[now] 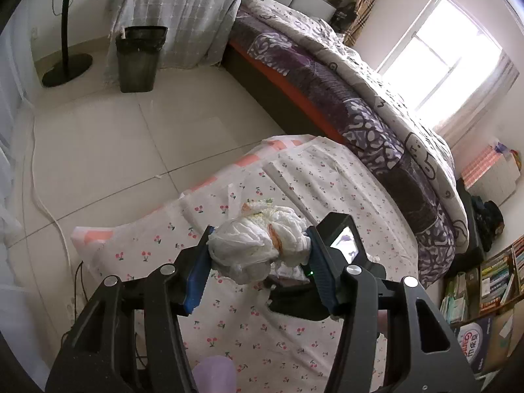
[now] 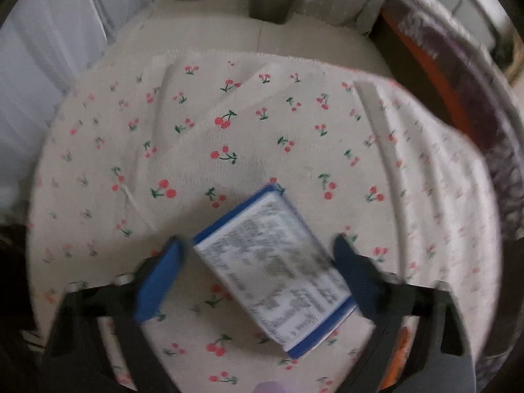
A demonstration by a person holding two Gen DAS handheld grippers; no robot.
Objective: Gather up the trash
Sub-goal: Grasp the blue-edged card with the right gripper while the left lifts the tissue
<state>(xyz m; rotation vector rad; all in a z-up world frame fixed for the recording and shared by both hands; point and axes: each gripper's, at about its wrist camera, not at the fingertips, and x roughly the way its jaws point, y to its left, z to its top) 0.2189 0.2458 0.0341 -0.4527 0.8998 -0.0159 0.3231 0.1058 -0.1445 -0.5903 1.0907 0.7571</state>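
Note:
My left gripper [image 1: 260,240] is shut on a crumpled white tissue wad [image 1: 258,242] with orange stains, held above the cherry-print cloth [image 1: 229,294]. The black trash bin [image 1: 139,57] stands on the floor far off, at the upper left. In the right wrist view, a blue and white carton [image 2: 273,262] lies between the blue fingers [image 2: 160,281] of my right gripper [image 2: 258,255]. The fingers stand at its two sides; the frame is blurred and I cannot tell if they grip it. The right gripper's black body shows in the left wrist view [image 1: 340,239], just behind the wad.
The cherry-print cloth [image 2: 229,124] covers a table. A bed with a purple quilt [image 1: 344,98] runs along the right. A fan stand [image 1: 67,68] and a cloth-draped table [image 1: 183,16] flank the bin. A bookshelf [image 1: 491,278] is at the lower right. A white cable [image 1: 36,170] lies on the tiled floor.

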